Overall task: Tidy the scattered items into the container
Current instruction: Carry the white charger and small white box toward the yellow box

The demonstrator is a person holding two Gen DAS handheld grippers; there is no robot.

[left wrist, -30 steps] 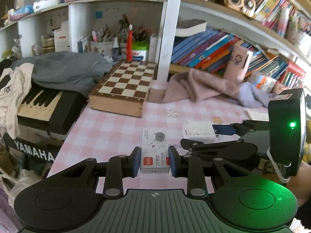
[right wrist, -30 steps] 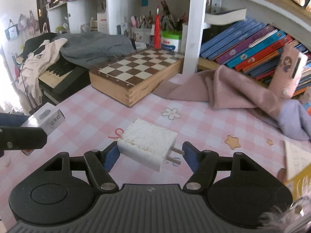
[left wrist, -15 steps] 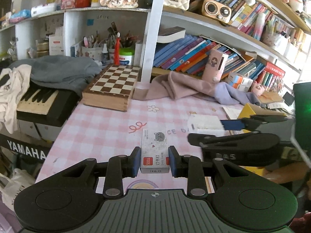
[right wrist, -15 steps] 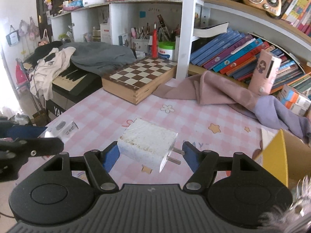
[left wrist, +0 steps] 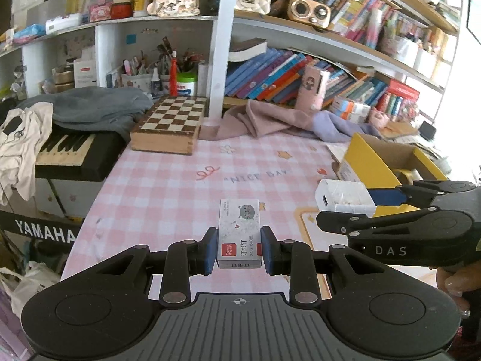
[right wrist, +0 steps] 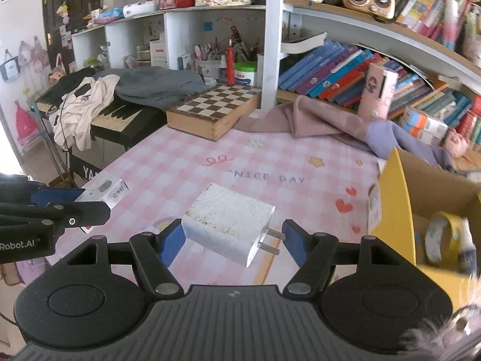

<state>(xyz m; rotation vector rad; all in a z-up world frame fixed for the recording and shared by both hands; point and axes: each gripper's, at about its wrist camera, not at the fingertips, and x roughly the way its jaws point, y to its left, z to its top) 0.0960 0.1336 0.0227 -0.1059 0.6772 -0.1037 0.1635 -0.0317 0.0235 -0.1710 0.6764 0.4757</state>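
Everywhere clutter around pink tablecloth (left wrist: 168,186)

Right gripper (right wrist: 231,237) clamps white USB charger (right wrist: 227,227), prongs toward right finger, held above pink checked desk (right wrist: 270,162). Yellow cardboard box (right wrist: 393,210) at desk's right edge, tape roll (right wrist: 442,240) inside. Left gripper (right wrist: 75,207) at frame left, holding staples box (right wrist: 103,192).

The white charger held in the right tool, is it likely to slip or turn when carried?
The charger looks stiff and smooth, so it may slip. It sits skewed in the right tool, prongs toward one pad, so it may well twist.
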